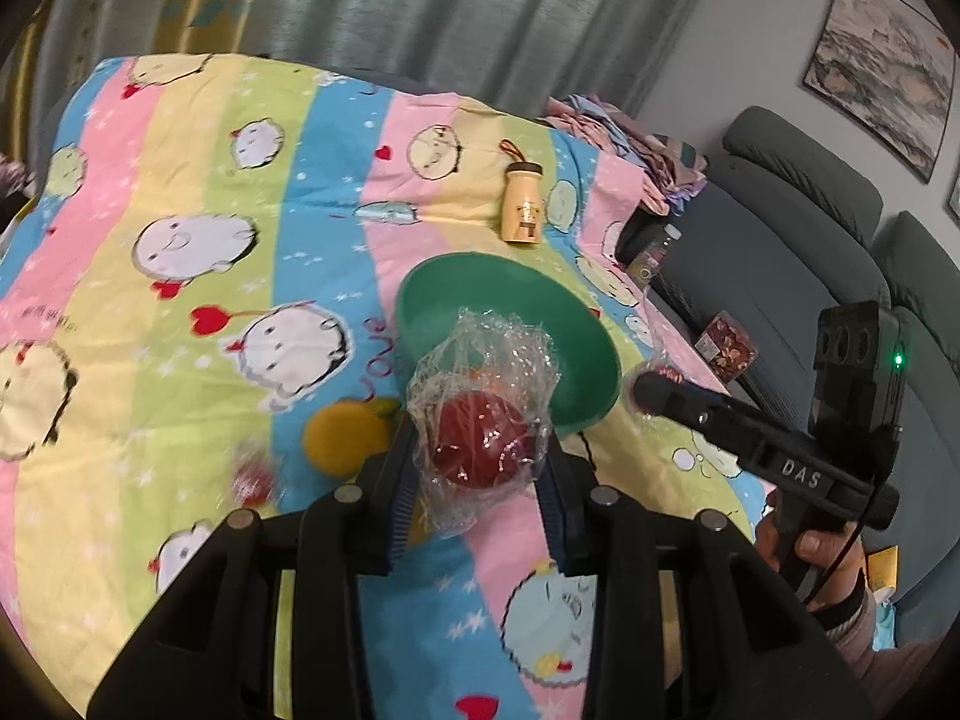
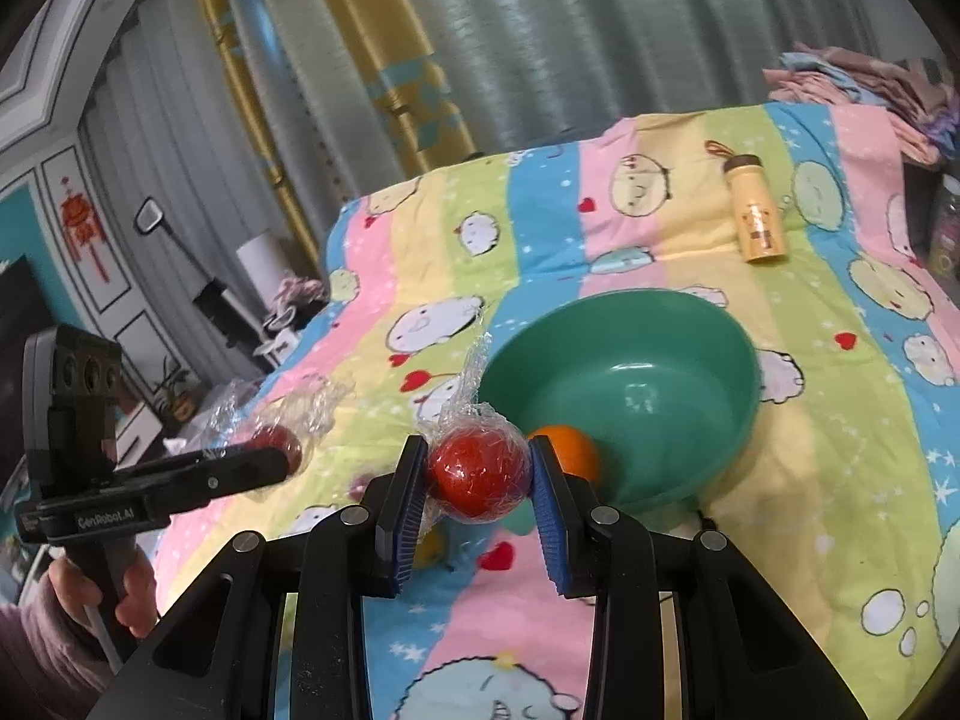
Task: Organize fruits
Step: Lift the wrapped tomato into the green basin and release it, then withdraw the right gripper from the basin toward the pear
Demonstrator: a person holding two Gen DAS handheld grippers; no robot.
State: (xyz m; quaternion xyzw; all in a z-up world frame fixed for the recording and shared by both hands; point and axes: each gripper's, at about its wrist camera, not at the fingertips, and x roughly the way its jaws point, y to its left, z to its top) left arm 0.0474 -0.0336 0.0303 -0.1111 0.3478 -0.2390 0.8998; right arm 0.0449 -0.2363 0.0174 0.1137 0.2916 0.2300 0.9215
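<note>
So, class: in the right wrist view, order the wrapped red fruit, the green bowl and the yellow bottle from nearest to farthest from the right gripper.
1. Wrapped red fruit: clamped in the right gripper.
2. Green bowl: just beyond, to the right.
3. Yellow bottle: far back, right, lying on the blanket.

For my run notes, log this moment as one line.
left gripper: shut on wrapped red fruit | right gripper: shut on second wrapped red fruit | green bowl: empty | orange: beside bowl
</note>
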